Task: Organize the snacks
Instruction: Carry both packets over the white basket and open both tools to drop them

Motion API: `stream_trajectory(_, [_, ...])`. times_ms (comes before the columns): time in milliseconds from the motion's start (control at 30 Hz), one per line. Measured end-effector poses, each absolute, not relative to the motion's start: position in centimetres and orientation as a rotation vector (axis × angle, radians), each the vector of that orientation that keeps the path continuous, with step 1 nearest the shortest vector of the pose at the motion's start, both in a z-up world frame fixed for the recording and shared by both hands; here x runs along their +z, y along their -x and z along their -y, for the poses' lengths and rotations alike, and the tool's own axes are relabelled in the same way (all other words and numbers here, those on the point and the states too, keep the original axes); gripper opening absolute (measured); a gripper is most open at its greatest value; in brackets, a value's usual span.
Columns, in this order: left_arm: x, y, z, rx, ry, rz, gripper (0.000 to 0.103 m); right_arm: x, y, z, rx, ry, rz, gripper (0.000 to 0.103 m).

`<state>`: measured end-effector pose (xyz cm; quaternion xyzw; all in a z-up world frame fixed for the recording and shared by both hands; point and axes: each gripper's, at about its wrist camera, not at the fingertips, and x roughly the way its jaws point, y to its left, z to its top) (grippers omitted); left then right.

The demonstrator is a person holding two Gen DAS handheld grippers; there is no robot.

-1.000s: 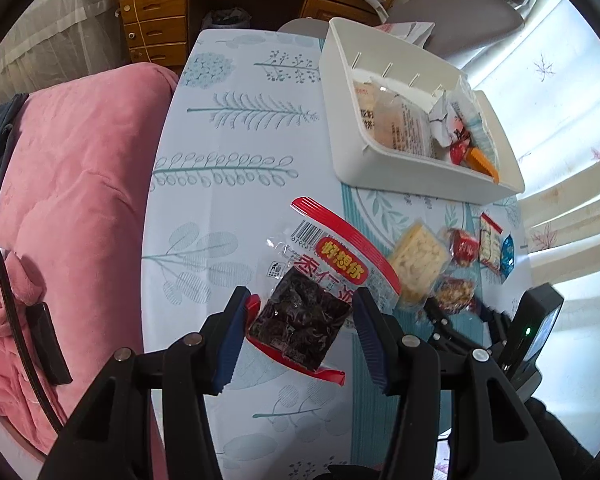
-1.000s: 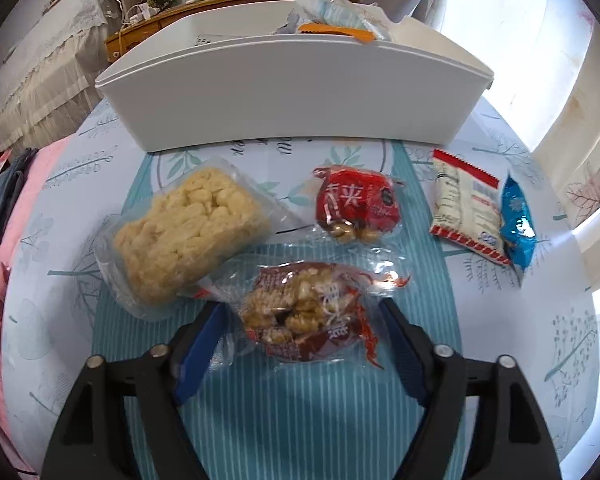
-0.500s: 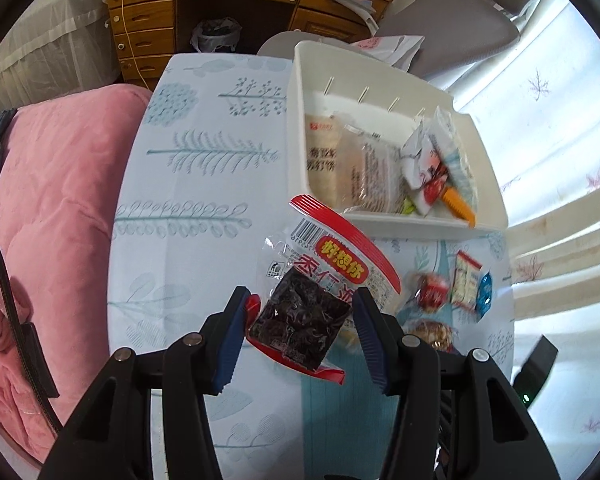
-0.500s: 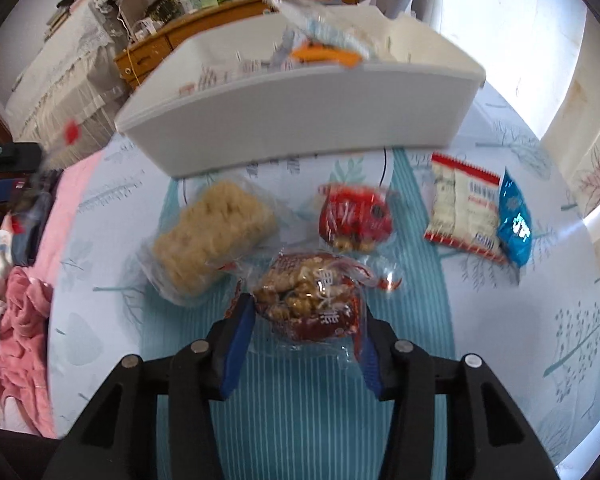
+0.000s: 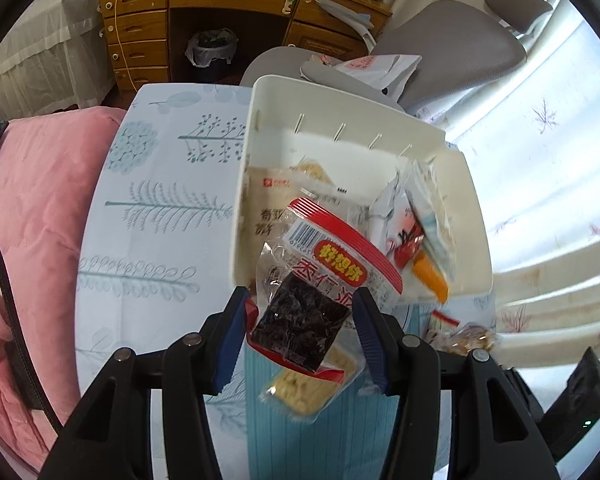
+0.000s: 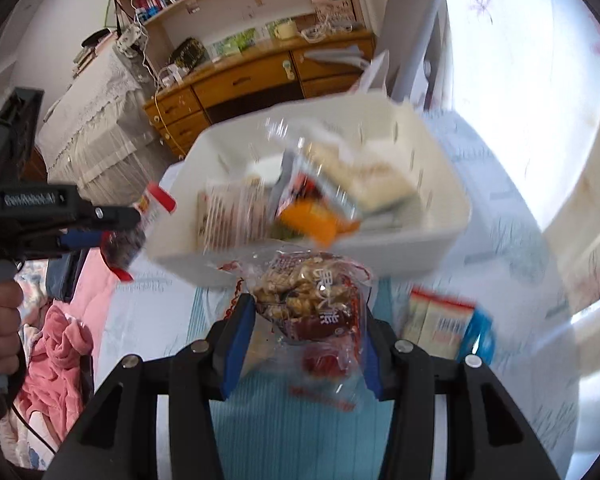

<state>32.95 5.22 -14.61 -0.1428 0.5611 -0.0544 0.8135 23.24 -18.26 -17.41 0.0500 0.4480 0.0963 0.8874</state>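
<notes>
Left wrist: hand-held gripper [image 5: 298, 332] grips date pack [image 5: 300, 330], now over bin [image 5: 242, 200] | right [image 6: 306, 344] clamped nut pack [image 6: 308, 300], lifted

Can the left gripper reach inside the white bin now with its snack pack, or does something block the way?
Probably yes: the left gripper, shut on the dark snack pack, hangs at the white bin's near wall; the top is open.

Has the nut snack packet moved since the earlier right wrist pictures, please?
Yes. The nut snack packet, clamped in the right hand-held gripper, has been lifted off the table toward the white bin.
</notes>
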Motion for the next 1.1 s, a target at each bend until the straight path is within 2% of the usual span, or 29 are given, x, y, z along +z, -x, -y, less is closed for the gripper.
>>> stream_trajectory(433, [-16.1, -35.2, -3.0, -0.072, 0.366, -1.181, 0.051, -17.3, -27.3, 21.4, 0.138, -0.124, -0.815, 0.050])
stream_trajectory(567, [-16.2, -34.9, -2.8, -0.064, 0.374, -1.173, 0.065, -17.5, -27.8, 22.1, 0.118, -0.134, -0.815, 0.050])
stream_trajectory(667, [-16.0, -34.5, -2.6, -0.071, 0.379, -1.171, 0.071, -17.8, -28.1, 22.4, 0.118, -0.133, -0.839, 0.056])
stream_trajectory(733, [-15.8, -34.1, -2.5, -0.065, 0.372, -1.170, 0.073, -17.7, -28.0, 22.7, 0.106, -0.142, -0.844, 0.063])
stream_trajectory(833, [-15.5, -33.4, -2.5, -0.068, 0.369, -1.172, 0.074, -17.3, -27.5, 23.3, 0.085, -0.166, -0.835, 0.067])
stream_trajectory(1100, [-14.6, -30.0, -2.5, -0.135, 0.339, -1.163, 0.074, -16.4, -24.3, 23.7, 0.011, -0.200, -0.816, 0.070])
